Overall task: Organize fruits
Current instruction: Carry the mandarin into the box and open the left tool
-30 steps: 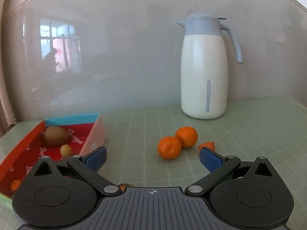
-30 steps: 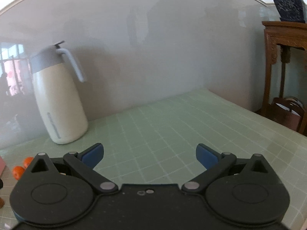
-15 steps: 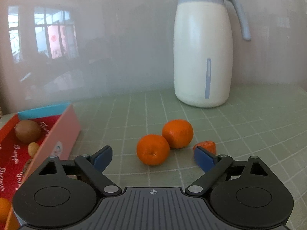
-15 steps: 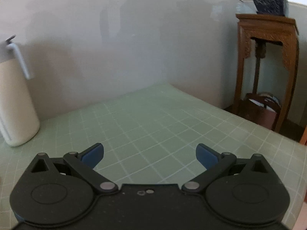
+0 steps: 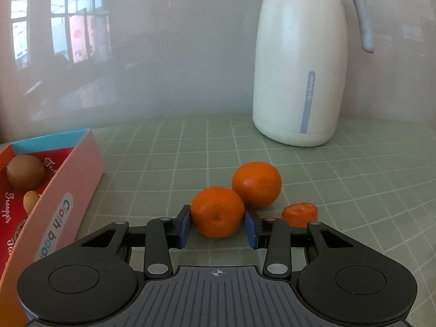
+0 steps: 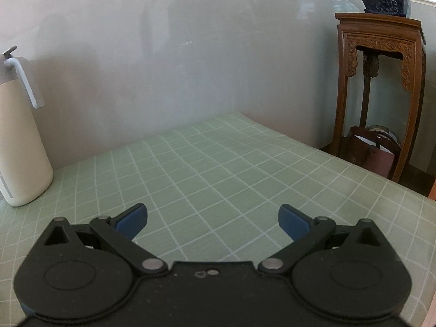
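Two blue pads of the left tool (image 5: 217, 226) have just been closing on the round, squashy front mandarin (image 5: 217, 211), touching its smooth sides, so squeeze gently.

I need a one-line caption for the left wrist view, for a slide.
Left gripper closing its pads on the nearer mandarin, box at left, jug behind.

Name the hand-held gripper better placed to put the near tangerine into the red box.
Left. The left hand-held gripper has just closed around the near tangerine, beside the red box. The right hand-held gripper faces bare mat.
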`<action>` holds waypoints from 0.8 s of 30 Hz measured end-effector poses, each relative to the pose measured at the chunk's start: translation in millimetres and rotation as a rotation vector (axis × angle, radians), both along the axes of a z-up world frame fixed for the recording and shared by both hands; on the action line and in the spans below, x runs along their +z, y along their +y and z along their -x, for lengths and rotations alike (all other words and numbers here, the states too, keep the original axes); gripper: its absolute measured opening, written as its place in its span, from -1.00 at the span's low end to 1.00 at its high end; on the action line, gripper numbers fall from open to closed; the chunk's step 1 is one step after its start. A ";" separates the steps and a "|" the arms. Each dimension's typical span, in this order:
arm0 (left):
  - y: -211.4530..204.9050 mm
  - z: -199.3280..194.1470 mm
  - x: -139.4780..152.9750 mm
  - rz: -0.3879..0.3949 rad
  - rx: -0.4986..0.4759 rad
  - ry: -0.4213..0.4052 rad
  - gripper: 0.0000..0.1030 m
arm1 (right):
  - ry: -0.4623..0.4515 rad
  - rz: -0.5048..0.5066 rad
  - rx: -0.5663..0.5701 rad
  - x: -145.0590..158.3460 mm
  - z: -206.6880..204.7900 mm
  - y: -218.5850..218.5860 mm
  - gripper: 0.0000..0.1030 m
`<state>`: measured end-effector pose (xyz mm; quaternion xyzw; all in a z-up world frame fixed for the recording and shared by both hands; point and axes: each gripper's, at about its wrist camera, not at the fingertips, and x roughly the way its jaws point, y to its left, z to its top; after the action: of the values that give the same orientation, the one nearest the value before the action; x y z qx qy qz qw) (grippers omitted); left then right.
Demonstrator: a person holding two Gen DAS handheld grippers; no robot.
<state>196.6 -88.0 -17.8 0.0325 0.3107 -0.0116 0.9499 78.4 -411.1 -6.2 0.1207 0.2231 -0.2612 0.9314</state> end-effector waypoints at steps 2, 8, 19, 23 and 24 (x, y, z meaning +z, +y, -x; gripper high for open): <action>0.5 4.6 2.3 -0.006 -0.008 -0.006 -0.23 | -0.003 -0.003 0.003 0.6 0.3 0.1 1.00; 6.8 19.5 18.1 -0.007 -0.016 -0.042 -0.23 | -0.006 -0.001 0.028 3.7 -1.1 10.7 1.00; 29.5 60.6 49.7 -0.020 -0.021 -0.119 -0.23 | -0.020 0.002 0.095 17.4 -4.7 40.9 1.00; 46.2 73.8 59.0 -0.016 0.000 -0.139 -0.23 | -0.021 -0.003 0.115 19.6 -7.5 53.1 1.00; 49.6 75.9 61.0 -0.016 0.005 -0.143 -0.23 | -0.021 -0.003 0.121 20.0 -8.5 56.5 1.00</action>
<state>120.7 -38.4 43.2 0.0400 0.2423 -0.0043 0.9694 86.8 -354.6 13.8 0.1112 0.2206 -0.2028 0.9476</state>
